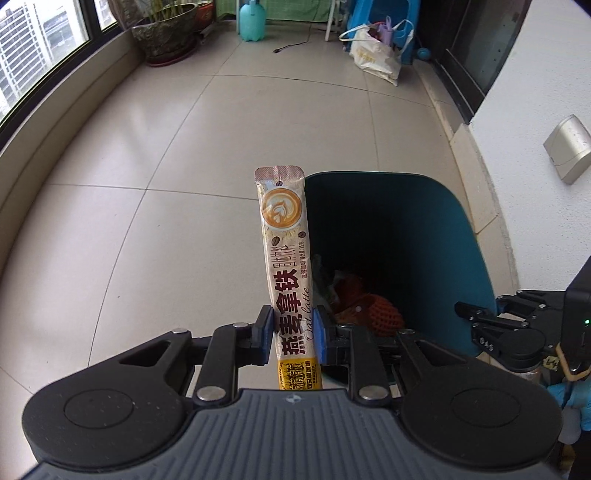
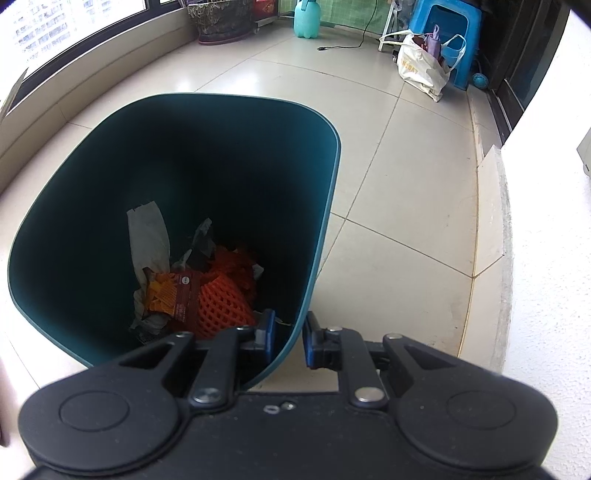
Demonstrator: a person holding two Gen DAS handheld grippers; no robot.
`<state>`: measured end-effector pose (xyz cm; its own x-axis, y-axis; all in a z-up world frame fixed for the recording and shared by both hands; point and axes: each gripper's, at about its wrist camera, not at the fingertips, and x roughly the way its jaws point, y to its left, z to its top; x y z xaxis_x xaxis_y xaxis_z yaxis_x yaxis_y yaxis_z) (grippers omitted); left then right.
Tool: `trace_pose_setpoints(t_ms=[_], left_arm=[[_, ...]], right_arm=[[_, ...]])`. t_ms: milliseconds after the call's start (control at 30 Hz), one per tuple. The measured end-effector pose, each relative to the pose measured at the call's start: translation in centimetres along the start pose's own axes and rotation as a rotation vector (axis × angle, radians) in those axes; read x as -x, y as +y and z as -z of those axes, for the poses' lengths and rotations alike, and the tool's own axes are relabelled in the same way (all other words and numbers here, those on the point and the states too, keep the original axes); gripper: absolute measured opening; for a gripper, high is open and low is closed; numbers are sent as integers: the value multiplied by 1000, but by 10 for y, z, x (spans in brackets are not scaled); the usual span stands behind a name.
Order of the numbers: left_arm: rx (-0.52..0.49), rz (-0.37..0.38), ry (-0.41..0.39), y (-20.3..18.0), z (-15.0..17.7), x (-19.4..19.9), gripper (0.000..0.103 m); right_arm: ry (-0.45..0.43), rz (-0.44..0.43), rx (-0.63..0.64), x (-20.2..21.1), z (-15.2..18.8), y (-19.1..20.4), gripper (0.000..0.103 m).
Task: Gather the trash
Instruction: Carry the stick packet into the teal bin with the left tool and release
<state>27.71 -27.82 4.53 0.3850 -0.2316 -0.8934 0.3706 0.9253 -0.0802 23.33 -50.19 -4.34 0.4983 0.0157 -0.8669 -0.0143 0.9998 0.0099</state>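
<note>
Left wrist view first: left gripper (image 1: 293, 334) is clamped on an oat latte sachet (image 1: 286, 258), blue pads (image 1: 266, 332) pressing both long edges near its lower third. Sachet long axis runs close to vertical in frame, sealed crimped end pointing to 12 o'clock, yellow end toward the camera at 6 o'clock, with a slight lean toward 11. It hangs above the tiled floor (image 1: 147, 184), just beside the left rim of the teal trash bin (image 1: 424, 206), not over the opening as far as I can tell. Bin sits at 3 o'clock from the sachet, orange foam net (image 1: 384, 317) and wrappers at its bottom. Right gripper (image 1: 480, 321) shows at 4 o'clock by the bin's right wall; a blue-gloved hand (image 1: 569, 398) is behind it. Far side: plant pot (image 1: 166, 33) at 11 o'clock, teal spray bottle (image 1: 255, 20) at 12, white shopping bag (image 1: 375, 55) at 1.

Right wrist view: right gripper (image 2: 288, 339) is narrow, jaws pinching the bin (image 2: 325, 206) wall at its near right rim, one finger inside, one outside. Bin fills 9 to 12 o'clock, mouth tilted toward the camera. Inside: orange net (image 2: 221, 302), brown-orange snack wrapper (image 2: 177, 291), white paper (image 2: 147, 236). Sachet not visible here. Blue stool (image 2: 450, 26) at 1 o'clock, bag (image 2: 421, 66) in front of it.
</note>
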Motion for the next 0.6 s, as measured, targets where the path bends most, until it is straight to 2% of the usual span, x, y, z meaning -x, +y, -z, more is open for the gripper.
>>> trace_pose_setpoints(t_ms=[133, 267, 467, 567, 600], left_arm=[[-64, 37, 45, -21, -14, -34, 22], [-114, 30, 129, -48, -14, -85, 22], [-107, -8, 221, -57, -10, -146, 22], [-105, -19, 239, -60, -7, -163, 22], [-106, -19, 240, -53, -6, -156, 22]], right_arm=[[-1, -1, 0, 0, 1, 0, 15], [-3, -6, 0, -1, 1, -1, 15], [-5, -14, 3, -2, 2, -1, 15], [-8, -16, 6, -2, 3, -1, 16], [-9, -18, 5, -2, 3, -2, 16]])
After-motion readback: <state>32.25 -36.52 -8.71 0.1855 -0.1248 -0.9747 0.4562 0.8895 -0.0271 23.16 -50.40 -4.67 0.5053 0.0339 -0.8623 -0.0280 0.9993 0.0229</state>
